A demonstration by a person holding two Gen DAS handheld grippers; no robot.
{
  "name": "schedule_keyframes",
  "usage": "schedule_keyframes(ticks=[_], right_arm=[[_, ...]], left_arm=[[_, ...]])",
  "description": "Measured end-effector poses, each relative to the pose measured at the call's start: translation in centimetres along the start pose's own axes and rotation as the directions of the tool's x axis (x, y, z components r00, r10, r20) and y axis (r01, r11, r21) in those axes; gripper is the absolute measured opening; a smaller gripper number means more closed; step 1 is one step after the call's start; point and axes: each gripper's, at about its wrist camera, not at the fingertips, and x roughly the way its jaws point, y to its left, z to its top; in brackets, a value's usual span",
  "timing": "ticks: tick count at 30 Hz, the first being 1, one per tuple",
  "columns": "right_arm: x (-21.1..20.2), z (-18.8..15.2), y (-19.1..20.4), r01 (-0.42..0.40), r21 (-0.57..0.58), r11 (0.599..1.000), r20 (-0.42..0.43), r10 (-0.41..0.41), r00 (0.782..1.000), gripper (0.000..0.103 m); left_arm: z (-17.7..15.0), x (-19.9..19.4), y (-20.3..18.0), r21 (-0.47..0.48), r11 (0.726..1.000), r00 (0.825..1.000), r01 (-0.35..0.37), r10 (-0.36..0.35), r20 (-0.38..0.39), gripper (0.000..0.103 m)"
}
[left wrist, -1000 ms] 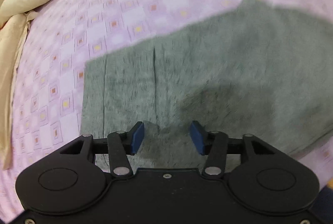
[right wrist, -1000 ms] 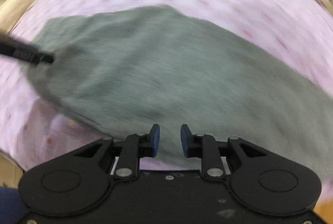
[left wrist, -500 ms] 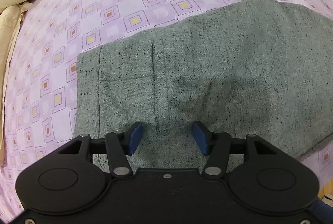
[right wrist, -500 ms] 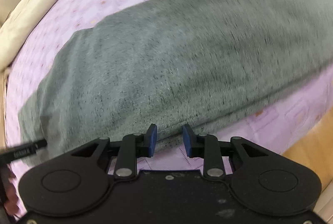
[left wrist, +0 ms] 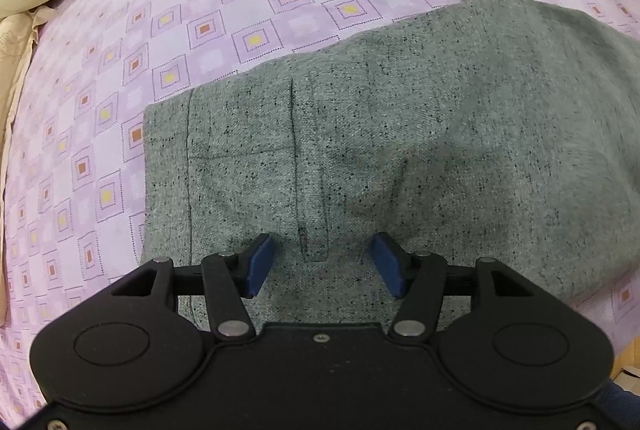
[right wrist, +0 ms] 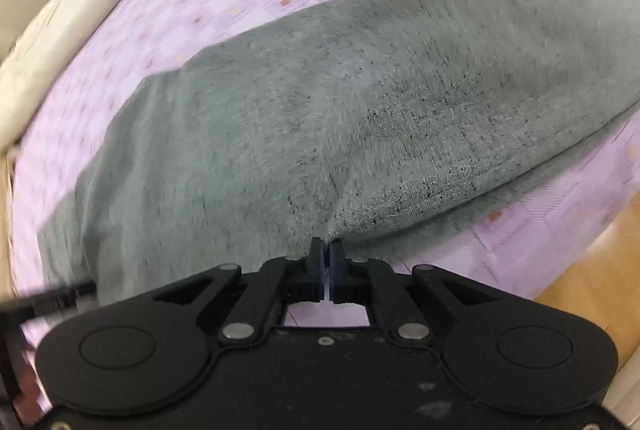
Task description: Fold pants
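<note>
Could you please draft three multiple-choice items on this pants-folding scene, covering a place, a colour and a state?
1. Where do the grey pants lie?
A. On a purple patterned bedspread
B. On a wooden floor
C. On a cream pillow

2. What colour are the left gripper pads?
A. Red
B. Blue
C. White

3. How is the right gripper set?
A. Wide open above the cloth
B. Shut on nothing
C. Shut on the pants' edge

Answers:
1 A, the patterned cloth surrounds the pants.
2 B, both pads show blue.
3 C, fabric puckers into the closed pads.
</note>
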Motion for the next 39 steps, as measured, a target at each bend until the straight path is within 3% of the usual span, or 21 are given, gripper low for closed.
schedule_keyframes(ticks=[3,4,6,7,10,14,17,19,20,24,27,30,33,36,39], right_arm=[[1.6,-0.5,-0.7,0.022,0.020,1.000,-0.075,-0.021,0.997,0.005],[1.8,-0.3,-1.0,0.010,0.034,0.999,-0.091,-0.007,0.996,0.012],[0.7,0.3,-1.4,-0.013,0.052,0.999,-0.049,0.015,0.999,0.024],[-0.1,0.7,-1.4,-0.020,0.038,0.999,-0.014,0.021,1.000,0.024],[-2.1,1.8,-1.4,0.029,-0.098,0.995,0.113,-0.018,0.993,0.024],[-0.3,3.9,-2.1,0.096,-0.255,0.962,0.127,-0.066,0.990,0.024],[2.0,4.1,-2.9,0.189,-0.439,0.879,0.088,-0.167,0.982,0.019],[2.6,3.6,-5.0,0.214,-0.484,0.849,0.055,-0.215,0.975,0.017],[1.7,3.5,-6.2,0.173,-0.479,0.860,0.061,-0.164,0.985,0.016],[-1.1,4.9,-9.0,0.131,-0.519,0.845,0.062,-0.115,0.991,0.019],[-3.3,7.2,-11.9,0.088,-0.521,0.849,0.130,-0.022,0.991,0.022],[-3.3,9.6,-14.8,0.133,-0.532,0.836,0.187,-0.037,0.982,0.023],[-1.9,11.8,-18.6,0.165,-0.522,0.837,0.181,-0.080,0.980,0.023],[-1.7,12.8,-23.0,0.179,-0.532,0.828,0.152,-0.114,0.982,0.015],[-3.0,13.5,-26.8,0.212,-0.523,0.826,0.146,-0.158,0.977,0.017]], left_arm=[[0.2,-0.4,-0.1,0.000,1.000,1.000,0.000,0.000,-0.003,0.061],[0.4,-0.8,-0.1,-0.009,1.000,1.000,0.003,-0.003,0.002,0.058],[0.7,-1.9,-0.7,-0.002,1.000,0.999,-0.011,0.011,0.038,0.055],[0.9,-2.6,-1.4,0.009,1.000,0.998,-0.021,0.021,0.067,0.055],[1.9,-4.1,-4.4,0.026,0.999,0.992,0.022,-0.025,0.123,0.055],[3.0,-3.7,-9.6,0.042,0.992,0.988,0.123,-0.126,0.093,0.055],[3.0,-1.9,-12.7,0.077,0.994,0.996,0.080,-0.083,0.036,0.058],[2.6,0.1,-13.4,0.067,0.998,0.999,-0.010,0.012,-0.041,0.059],[2.3,0.4,-13.2,0.039,0.999,0.999,-0.018,0.020,-0.042,0.059],[3.0,-1.6,-14.1,-0.045,0.996,0.996,-0.075,0.073,-0.045,0.053],[3.8,-3.7,-17.6,-0.076,0.996,0.999,-0.047,0.048,0.016,0.053],[4.9,-4.5,-23.1,-0.085,0.996,0.999,0.024,-0.020,0.048,0.053],[5.2,-3.7,-27.7,-0.080,0.994,0.997,0.077,-0.075,0.026,0.054],[4.5,-1.6,-30.6,-0.056,0.998,0.997,0.037,-0.040,-0.059,0.056],[4.1,-1.9,-31.0,-0.051,0.999,0.999,-0.008,0.006,-0.037,0.061]])
